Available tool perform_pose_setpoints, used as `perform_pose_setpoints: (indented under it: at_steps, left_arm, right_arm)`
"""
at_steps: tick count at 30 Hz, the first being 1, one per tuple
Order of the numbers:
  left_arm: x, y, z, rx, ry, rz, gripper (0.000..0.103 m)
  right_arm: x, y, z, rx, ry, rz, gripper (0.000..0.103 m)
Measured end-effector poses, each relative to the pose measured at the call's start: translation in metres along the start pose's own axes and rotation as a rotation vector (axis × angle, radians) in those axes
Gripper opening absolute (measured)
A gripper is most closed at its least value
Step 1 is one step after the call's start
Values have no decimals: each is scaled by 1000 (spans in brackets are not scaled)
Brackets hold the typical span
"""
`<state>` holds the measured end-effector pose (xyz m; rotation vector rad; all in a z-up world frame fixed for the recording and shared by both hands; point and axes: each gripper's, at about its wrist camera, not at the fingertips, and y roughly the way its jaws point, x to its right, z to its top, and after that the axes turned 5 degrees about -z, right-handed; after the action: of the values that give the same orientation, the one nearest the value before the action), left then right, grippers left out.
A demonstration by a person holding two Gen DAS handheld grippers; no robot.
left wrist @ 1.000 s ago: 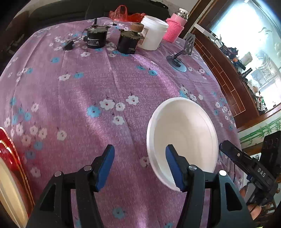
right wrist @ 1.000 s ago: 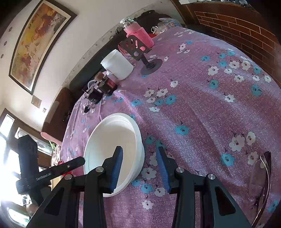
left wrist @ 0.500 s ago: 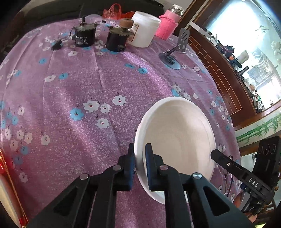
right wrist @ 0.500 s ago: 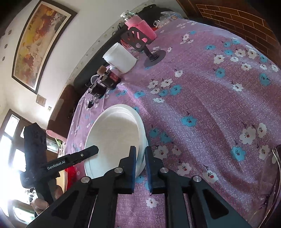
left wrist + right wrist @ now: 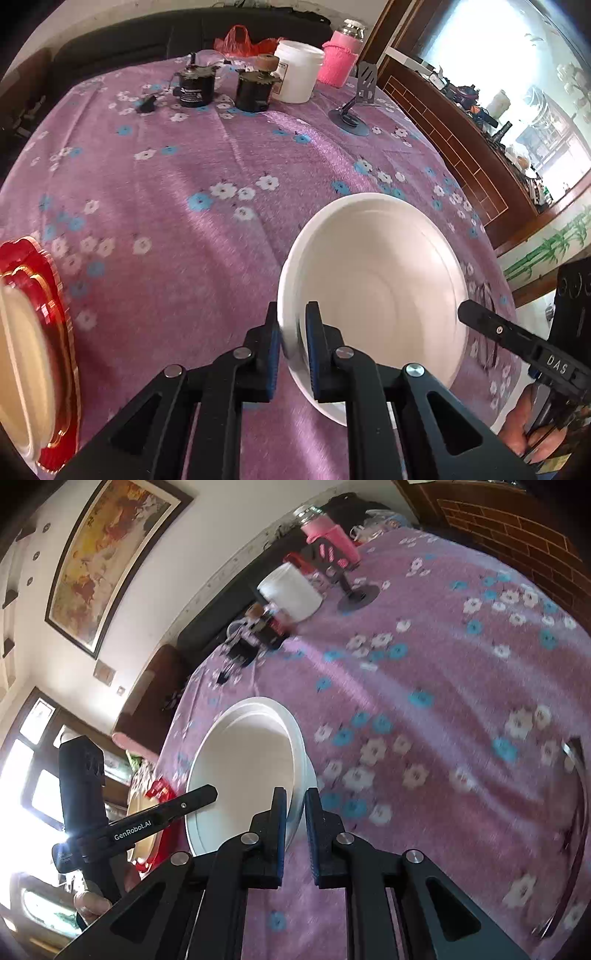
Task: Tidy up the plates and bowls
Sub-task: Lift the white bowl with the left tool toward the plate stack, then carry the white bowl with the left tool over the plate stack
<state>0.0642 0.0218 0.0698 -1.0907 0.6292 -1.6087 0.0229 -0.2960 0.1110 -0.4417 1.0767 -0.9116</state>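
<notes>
On the far left, at the table edge, sits a red plate with gold trim (image 5: 55, 332) holding a cream dish. Next, the left gripper (image 5: 291, 347) pinches the near rim of the round white bowl (image 5: 373, 291) on the purple flowered tablecloth (image 5: 184, 166). The right gripper (image 5: 295, 827) pinches the bowl's other side. This looks like the carrying step. Next, I think both hands must move together, keeping the bowl level, toward the red plate.

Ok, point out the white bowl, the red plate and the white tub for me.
white bowl (image 5: 384, 295), left wrist view, on its inner floor.
red plate (image 5: 61, 295), left wrist view, on its red rim at the left edge.
white tub (image 5: 297, 74), left wrist view, on its side wall.
</notes>
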Motion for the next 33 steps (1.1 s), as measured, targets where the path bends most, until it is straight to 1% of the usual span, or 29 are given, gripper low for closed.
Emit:
perform_pose_setpoints:
  at_steps: [5,7,11,16,22,28,33]
  left_arm:
    - [-6,-16,-24,20,20,19,11]
    - [-8,-20,-33,30,30,40,11]
    - [-13,-24,-50,48,47,76,12]
    - [-20,-27,-65,69,49,100,12]
    - [-24,-33,-75,107,73,141,13]
    - [-26,-42,-83,156,101,179,13]
    - [-30,-48,-85,183,107,194,13]
  right_arm:
    - [-12,-3,-19,-11,-22,24,11]
    - [-16,0,-25,-21,-31,28,11]
    - [-24,6,-36,-39,-45,23,11]
    - [-33,12,-43,-49,-66,7,11]
    - [-46,16,-50,-51,-96,-12,11]
    - [-53,21,-55,-56,-105,-9,11]
    - [-60,23,-57,-50,-116,-5,11]
